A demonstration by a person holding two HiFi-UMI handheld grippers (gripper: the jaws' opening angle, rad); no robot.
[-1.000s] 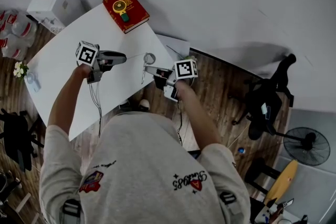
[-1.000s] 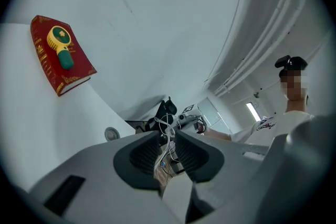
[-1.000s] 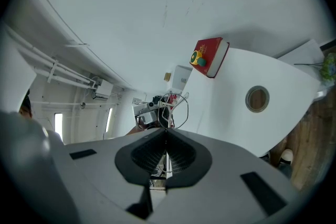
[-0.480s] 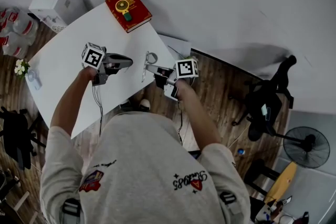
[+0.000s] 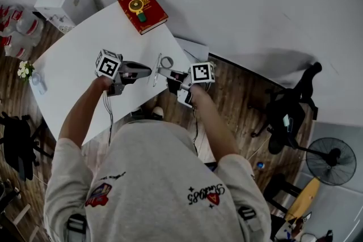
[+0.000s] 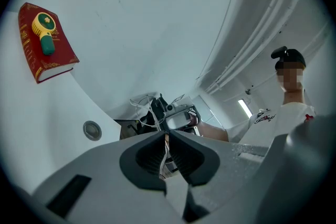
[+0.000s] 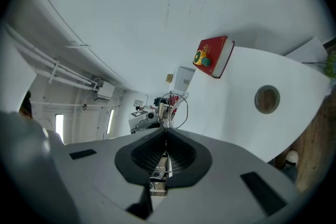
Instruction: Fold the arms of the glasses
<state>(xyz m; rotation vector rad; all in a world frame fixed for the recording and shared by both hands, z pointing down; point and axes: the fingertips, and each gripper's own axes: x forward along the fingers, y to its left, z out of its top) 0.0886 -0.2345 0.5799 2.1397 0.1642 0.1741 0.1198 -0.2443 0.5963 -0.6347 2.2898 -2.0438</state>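
Above the table's (image 5: pixel 74 71) right edge, 12 o'clock from the person: glasses (image 5: pixel 161 67) are off the surface, hanging between the two grippers.

- Right gripper (image 5: pixel 168 73), coming in from 3 o'clock: jaws together on the thin wire frame. In its own view the frame (image 7: pixel 177 105) loops up just past the closed tips (image 7: pixel 166 131). Looks like the anchor hold.
- Left gripper (image 5: pixel 148 71), coming in from 9 o'clock: jaws pinched together on a thin strand that runs between the pads (image 6: pixel 166 136). I read that as one arm of the glasses. The rest of the frame (image 6: pixel 143 102) sits just beyond, at 11 o'clock of the tips.
- Progress, my read: early. Both holds are set, but no arm looks folded against the lenses. Hinge angle is too small to make out, so neither arm is confirmed. Left to do: swing this arm in, regrip, fold the other.
- Around it: red book (image 5: pixel 142 9) at 11 o'clock from the glasses, white box (image 5: pixel 62 0) at 10 o'clock past the table corner, and a round grommet (image 7: pixel 266 98) in the tabletop.
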